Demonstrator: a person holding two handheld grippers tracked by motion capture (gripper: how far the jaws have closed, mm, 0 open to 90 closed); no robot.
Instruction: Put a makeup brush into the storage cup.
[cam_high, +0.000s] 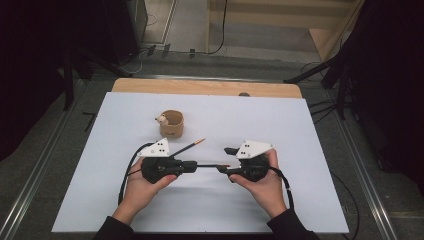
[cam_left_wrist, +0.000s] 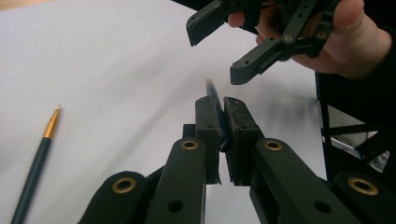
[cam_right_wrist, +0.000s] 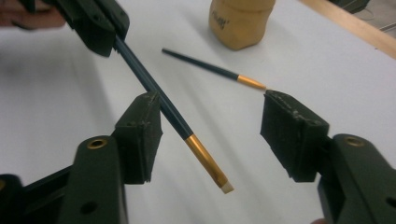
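My left gripper (cam_left_wrist: 222, 105) is shut on the dark handle of a paintbrush (cam_left_wrist: 215, 93), which it holds level above the white table. The brush's gold ferrule and pale tip (cam_right_wrist: 205, 158) reach between the jaws of my right gripper (cam_right_wrist: 212, 102), which stands open around it; the handle runs close by the left pad (cam_right_wrist: 140, 126). In the high view the two grippers (cam_high: 192, 165) (cam_high: 225, 160) face each other near the front middle, joined by the brush (cam_high: 210, 164). A second, similar paintbrush (cam_high: 188, 146) lies flat on the table behind them.
A tan cup (cam_high: 172, 123) with a small bear figure on its rim stands behind the left gripper. White sheet (cam_high: 260, 120) covers the table, with a wooden edge (cam_high: 205, 87) at the back. Dark stands and cables flank both sides.
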